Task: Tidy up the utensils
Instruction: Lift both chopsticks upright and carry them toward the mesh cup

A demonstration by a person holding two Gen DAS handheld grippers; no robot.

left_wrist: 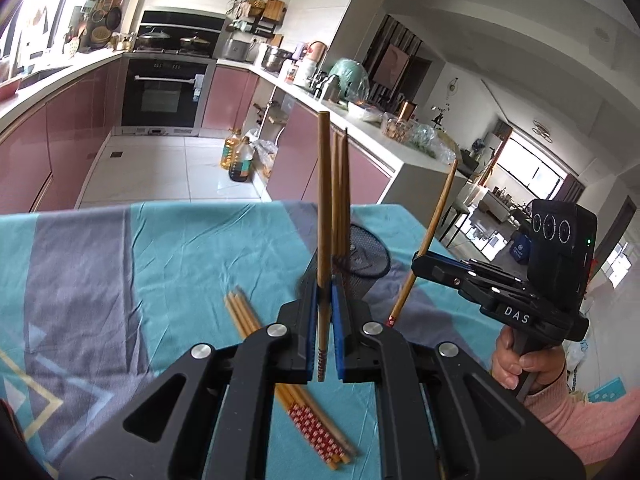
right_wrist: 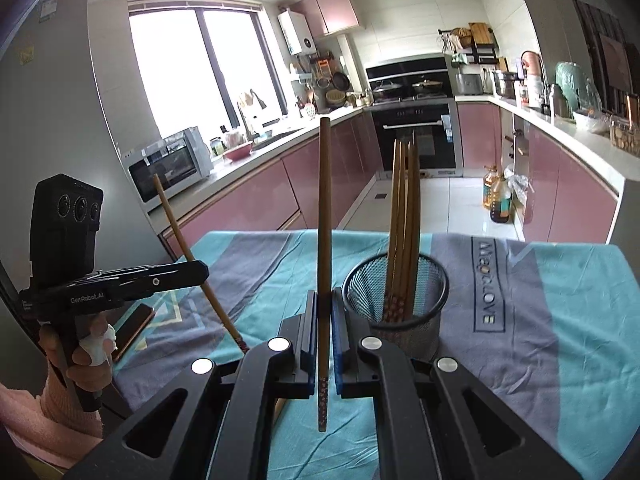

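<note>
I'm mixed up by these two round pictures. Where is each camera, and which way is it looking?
Left wrist view: it sits on the left tool, clamped on one brown wooden chopstick; it looks across the teal and grey tablecloth toward the kitchen's right counter; the person's right hand shows.
Right wrist view: it sits on the right tool, clamped on another wooden chopstick; it looks toward the window and oven; the left hand shows.
Both share the black mesh cup of chopsticks, and each shows the other tool.
</note>
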